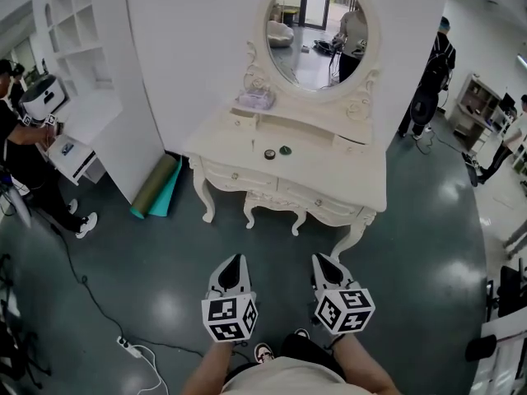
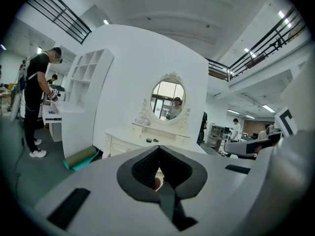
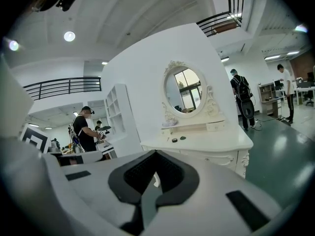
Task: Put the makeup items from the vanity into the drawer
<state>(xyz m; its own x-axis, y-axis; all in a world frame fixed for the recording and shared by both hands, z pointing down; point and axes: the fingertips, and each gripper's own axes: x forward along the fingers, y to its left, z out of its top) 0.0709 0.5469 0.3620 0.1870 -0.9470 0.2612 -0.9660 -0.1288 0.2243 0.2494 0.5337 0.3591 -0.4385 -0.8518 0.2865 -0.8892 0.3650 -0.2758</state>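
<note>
A white vanity (image 1: 329,167) with an oval mirror (image 1: 317,31) stands ahead of me on the grey floor. On its top lie two small round makeup items, a black one (image 1: 269,154) and a dark green one (image 1: 285,150); both also show in the right gripper view, the black one (image 3: 174,140) on the left. A pale bag-like item (image 1: 256,99) rests on the raised back shelf. The front drawers (image 1: 239,176) are closed. My left gripper (image 1: 235,260) and right gripper (image 1: 324,259) hang side by side well short of the vanity, both shut and empty.
A rolled green mat (image 1: 156,186) lies against the white partition at the vanity's left. A person (image 1: 25,155) works at a white shelf unit on the far left; another person (image 1: 432,72) stands at the right. A power strip (image 1: 128,346) and cable lie on the floor.
</note>
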